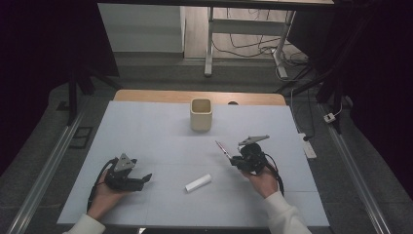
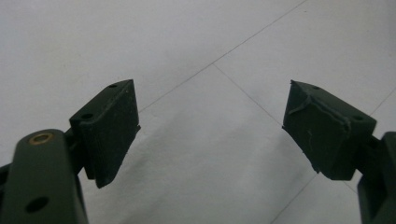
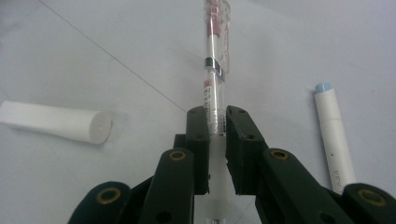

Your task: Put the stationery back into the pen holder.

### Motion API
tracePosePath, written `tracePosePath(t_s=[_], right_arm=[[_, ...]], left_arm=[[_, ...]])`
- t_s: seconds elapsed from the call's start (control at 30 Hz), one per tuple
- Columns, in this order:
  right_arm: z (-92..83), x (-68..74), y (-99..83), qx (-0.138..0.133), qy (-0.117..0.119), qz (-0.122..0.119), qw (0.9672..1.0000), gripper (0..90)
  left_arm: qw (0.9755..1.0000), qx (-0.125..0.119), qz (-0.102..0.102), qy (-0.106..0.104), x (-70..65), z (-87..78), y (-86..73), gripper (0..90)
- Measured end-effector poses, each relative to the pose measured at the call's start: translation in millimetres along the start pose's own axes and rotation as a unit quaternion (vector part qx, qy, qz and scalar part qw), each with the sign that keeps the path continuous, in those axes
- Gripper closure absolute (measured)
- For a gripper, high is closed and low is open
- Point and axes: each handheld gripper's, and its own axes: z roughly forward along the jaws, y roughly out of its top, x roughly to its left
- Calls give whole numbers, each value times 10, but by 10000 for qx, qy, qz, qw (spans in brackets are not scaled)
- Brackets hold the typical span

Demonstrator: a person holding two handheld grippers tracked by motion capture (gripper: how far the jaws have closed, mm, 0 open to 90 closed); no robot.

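Right gripper view puts my right gripper (image 3: 217, 122) clamped tight on a clear pen (image 3: 214, 70) with a red core, the pads pinching its barrel while most of its length juts out ahead of the jaws, clear of the mat. To one side of it lies a white cylinder (image 3: 60, 122), flat on the mat; on the other side lies a white marker (image 3: 334, 137) with a pale blue end, close beside the jaw arm. From the high view I see the same pen (image 1: 223, 148) pointing up and left from the right gripper (image 1: 233, 159), held above the table's right half. My left gripper (image 2: 212, 128) stands wide open with nothing between its pads, only bare mat and its thin seams beneath. In the high view the left gripper (image 1: 146, 179) rests low at the front left, well apart from the white cylinder (image 1: 198, 183). A beige cup (image 1: 200, 114) stands upright near the far edge, with open white mat (image 1: 146, 131) between it and both hands.
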Motion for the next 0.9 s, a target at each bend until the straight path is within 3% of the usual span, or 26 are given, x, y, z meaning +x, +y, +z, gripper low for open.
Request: tracePosePath(t_s=[0.47, 0.9], right_arm=[[-108, 102, 72, -263, 511, -362, 9977, 796], [-161, 213, 126, -404, 738, -571, 9948, 796]], left_arm=[[10000, -43, 12, 3, -3, -8, 1, 180], [9999, -109, 70, -17, -23, -18, 19, 180]])
